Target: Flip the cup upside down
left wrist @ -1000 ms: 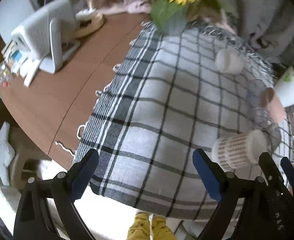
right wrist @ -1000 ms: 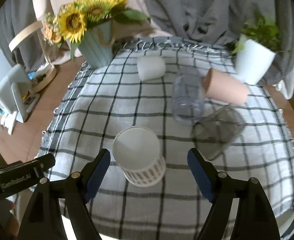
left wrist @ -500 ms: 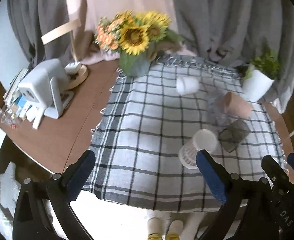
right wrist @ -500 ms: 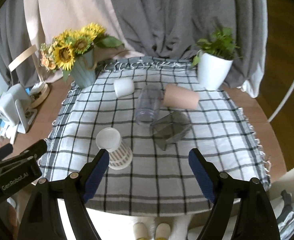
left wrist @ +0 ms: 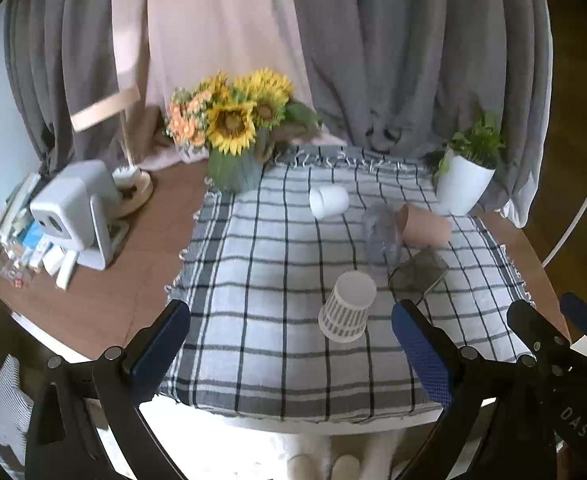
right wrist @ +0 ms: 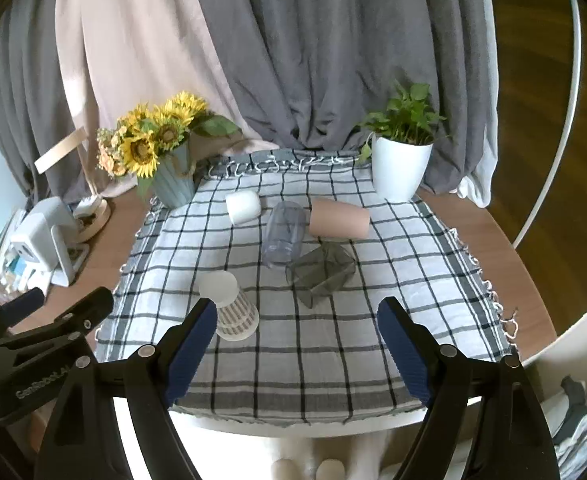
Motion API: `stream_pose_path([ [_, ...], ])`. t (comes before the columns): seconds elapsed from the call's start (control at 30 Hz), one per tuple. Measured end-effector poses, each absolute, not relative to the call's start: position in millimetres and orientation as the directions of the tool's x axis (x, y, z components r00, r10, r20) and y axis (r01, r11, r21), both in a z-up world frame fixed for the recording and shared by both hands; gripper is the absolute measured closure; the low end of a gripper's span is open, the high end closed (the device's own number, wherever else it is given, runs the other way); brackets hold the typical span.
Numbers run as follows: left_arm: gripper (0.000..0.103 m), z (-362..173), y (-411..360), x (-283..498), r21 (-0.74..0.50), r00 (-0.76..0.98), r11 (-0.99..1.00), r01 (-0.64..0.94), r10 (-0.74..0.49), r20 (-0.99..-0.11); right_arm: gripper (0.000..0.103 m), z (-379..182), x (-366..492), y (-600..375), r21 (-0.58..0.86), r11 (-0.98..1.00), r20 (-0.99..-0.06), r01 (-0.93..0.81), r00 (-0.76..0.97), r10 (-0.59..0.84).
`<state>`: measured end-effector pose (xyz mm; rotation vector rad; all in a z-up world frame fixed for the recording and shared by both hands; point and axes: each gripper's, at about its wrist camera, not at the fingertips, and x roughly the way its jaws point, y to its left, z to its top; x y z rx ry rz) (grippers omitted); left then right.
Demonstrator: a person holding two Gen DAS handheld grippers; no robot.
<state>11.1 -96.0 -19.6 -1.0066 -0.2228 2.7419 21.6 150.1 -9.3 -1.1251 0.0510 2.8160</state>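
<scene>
A white cup with a striped lower band (left wrist: 348, 306) stands upside down on the checked cloth, near the front; it also shows in the right wrist view (right wrist: 229, 305). Behind it lie on their sides a small white cup (right wrist: 243, 207), a clear plastic cup (right wrist: 284, 234), a pink cup (right wrist: 339, 220) and a dark square glass (right wrist: 322, 273). My left gripper (left wrist: 291, 346) is open and empty, held back above the table's front edge. My right gripper (right wrist: 297, 338) is open and empty, also back from the cups.
A sunflower vase (right wrist: 173, 176) stands at the back left of the cloth and a white plant pot (right wrist: 399, 170) at the back right. A white device (left wrist: 75, 216) and small clutter sit on the bare wood table at the left. Grey curtains hang behind.
Both grippers have pulled back and up from the striped cup, which now stands upside down alone on the cloth. The views widened to show the whole table.
</scene>
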Motion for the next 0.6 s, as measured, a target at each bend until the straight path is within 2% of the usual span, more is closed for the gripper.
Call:
stream_pose_path([
  [0.23, 0.0, -8.3, -95.4, 15.7, -0.212, -0.769, -0.966, -0.15, 0.249, -0.589, 0.017, 1.3, 26.8, 151.6, -0.005, -0.992, -0.662, -0.126, -0.743, 0.098],
  [0.6, 0.0, -1.0, -95.3, 15.7, -0.215, -0.784, -0.966, -0.145, 0.245, -0.57, 0.016, 6.7, 26.7, 153.9, -0.007, -0.991, -0.648, -0.136, -0.754, 0.108],
])
